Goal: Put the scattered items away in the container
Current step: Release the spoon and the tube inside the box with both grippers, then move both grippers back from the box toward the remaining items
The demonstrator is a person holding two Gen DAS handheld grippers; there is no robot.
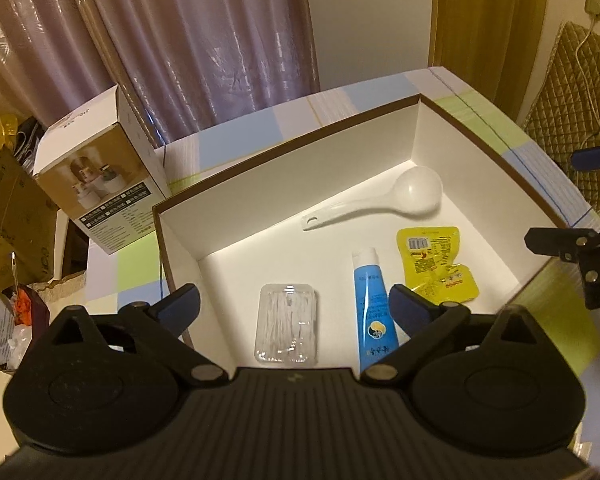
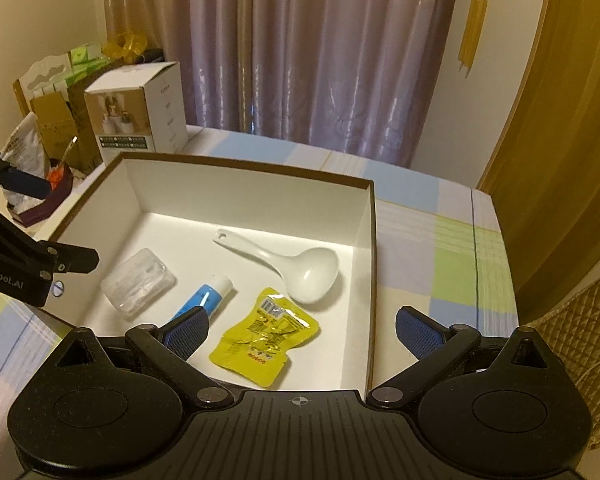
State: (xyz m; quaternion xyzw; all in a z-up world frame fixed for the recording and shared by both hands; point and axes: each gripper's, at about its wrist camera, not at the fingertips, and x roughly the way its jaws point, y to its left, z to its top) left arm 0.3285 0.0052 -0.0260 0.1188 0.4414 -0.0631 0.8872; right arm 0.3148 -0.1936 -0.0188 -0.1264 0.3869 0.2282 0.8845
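1. Left wrist view: the left tool (image 1: 294, 312) hangs over the near end of the box (image 1: 300, 148), its blue pads wide apart and nothing between them but air.
2. The clear case (image 1: 287, 323) lies on the box floor directly below the gap, nearer the left pad at about 7 o'clock of the box's middle, not touched by either pad.
3. The blue tube (image 1: 372, 304) lies lengthwise just inside the right pad, cap toward 12 o'clock; the pad's tip overlaps it in the picture, though contact cannot be judged.
4. The yellow sachet (image 1: 432, 258) sits at 2 o'clock from the tool, just right of the tube.
5. The white spoon (image 1: 380, 200) lies further in at 1 o'clock, bowl toward the far right corner.
6. The right tool (image 1: 568, 244) shows at 3 o'clock, over the box's right wall.
7. Right wrist view: the right tool (image 2: 302, 332) has its pads spread wide, holding nothing, above the near right part of the box (image 2: 244, 166).
8. The sachet (image 2: 266, 340) lies below the gap, nearer the left pad.
9. The tube (image 2: 206, 294) runs off at 10 o'clock, its lower end hidden behind the left pad.
10. The case (image 2: 138, 282) lies beyond it at 10 o'clock; the spoon (image 2: 284, 266) at 12 o'clock.
11. The left tool (image 2: 40, 224) enters at 9 o'clock, pads apart, over the box's left rim.
12. The box rests on a checked worktop (image 2: 440, 248).
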